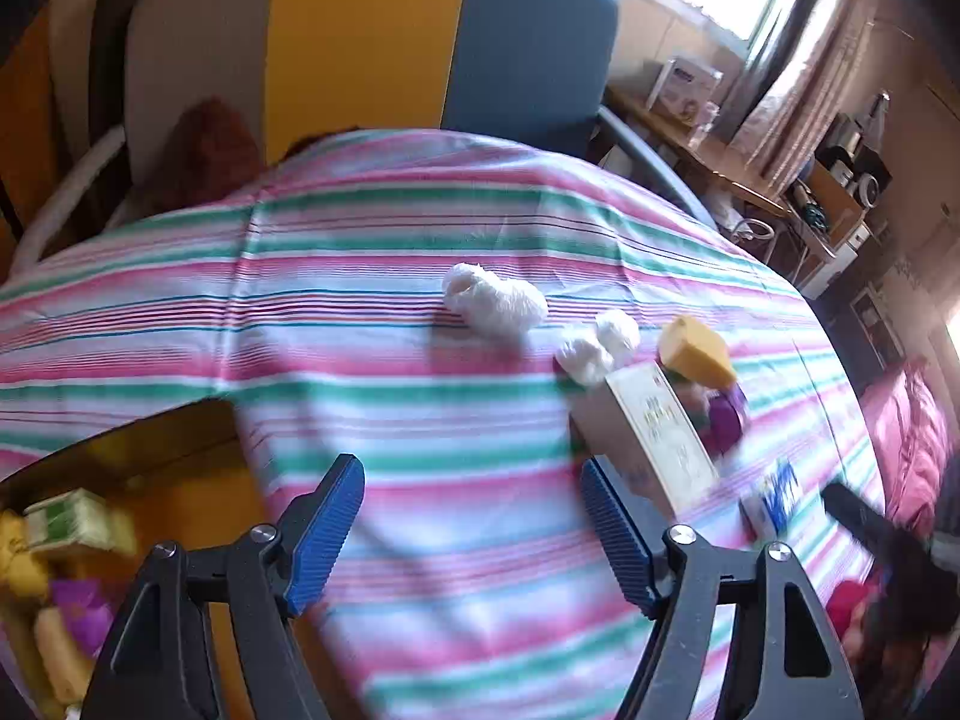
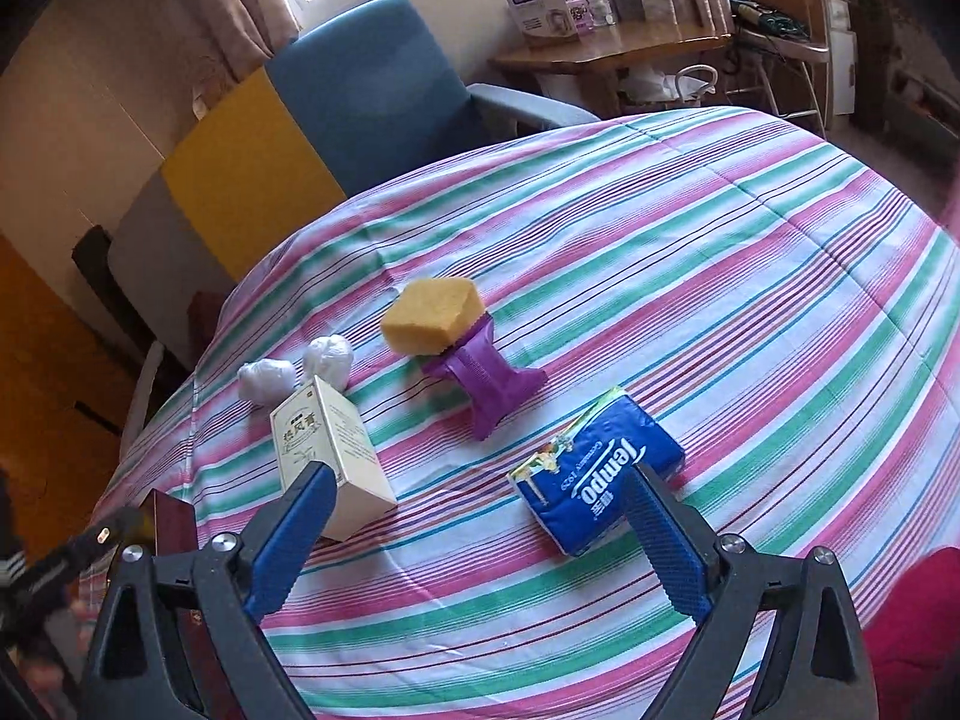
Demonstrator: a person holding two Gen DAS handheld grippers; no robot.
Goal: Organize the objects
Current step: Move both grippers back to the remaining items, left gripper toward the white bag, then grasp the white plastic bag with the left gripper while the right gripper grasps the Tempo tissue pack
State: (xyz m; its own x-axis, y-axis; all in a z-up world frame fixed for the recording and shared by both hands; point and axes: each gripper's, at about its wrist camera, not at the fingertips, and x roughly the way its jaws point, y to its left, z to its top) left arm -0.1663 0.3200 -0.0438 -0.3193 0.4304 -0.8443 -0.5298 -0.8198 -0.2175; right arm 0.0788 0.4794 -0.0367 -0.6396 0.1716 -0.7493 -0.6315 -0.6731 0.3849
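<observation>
table: pink-green striped cloth | on it: cream box, blue Tempo tissue pack, yellow sponge atop purple stand, white wads

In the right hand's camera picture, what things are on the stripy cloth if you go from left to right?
White wad → second white wad → cream box → yellow sponge → purple stand → blue Tempo tissue pack.
</observation>
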